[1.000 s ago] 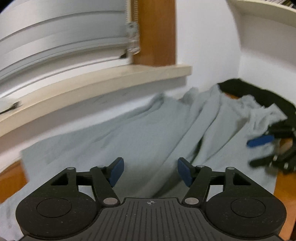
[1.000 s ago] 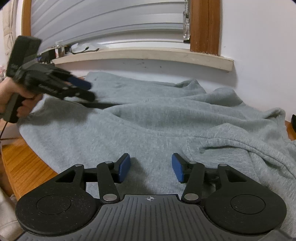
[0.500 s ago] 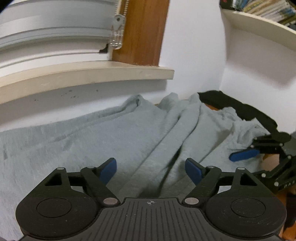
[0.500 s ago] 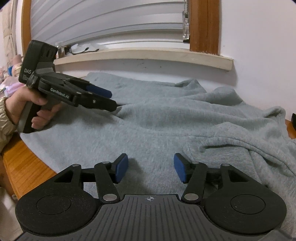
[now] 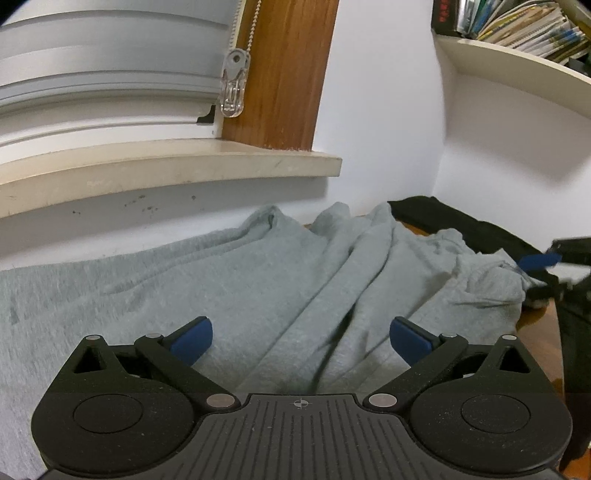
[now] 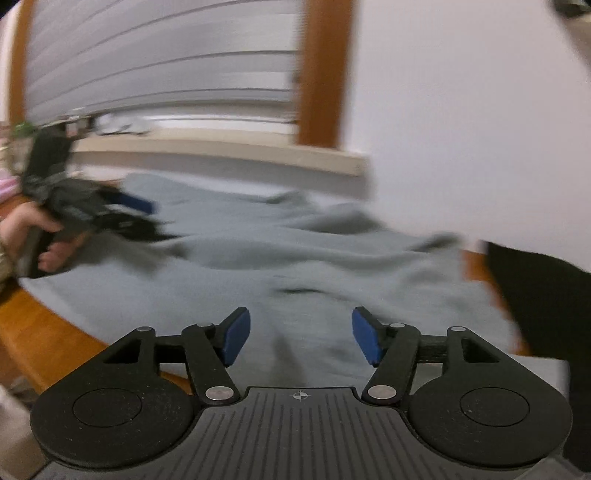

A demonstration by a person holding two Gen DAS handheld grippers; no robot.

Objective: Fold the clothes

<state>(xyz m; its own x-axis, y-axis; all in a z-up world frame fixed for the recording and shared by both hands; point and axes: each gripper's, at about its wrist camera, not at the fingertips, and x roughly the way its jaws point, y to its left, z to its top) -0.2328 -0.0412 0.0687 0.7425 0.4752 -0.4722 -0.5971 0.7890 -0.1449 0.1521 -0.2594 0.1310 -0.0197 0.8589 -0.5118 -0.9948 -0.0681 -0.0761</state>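
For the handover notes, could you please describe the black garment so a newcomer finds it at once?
Start at the window sill and follow the grey sweatshirt rightward to the corner. The black garment lies there, partly under the sweatshirt's edge; it is the only dark cloth.

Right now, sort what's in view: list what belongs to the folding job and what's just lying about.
For the job:
- grey sweatshirt
- left gripper, opening, nothing between its fingers
- right gripper, opening, nothing between its fingers

Lying about:
- black garment, maybe next to fold
- books on shelf
- blind cord clip
- windowsill
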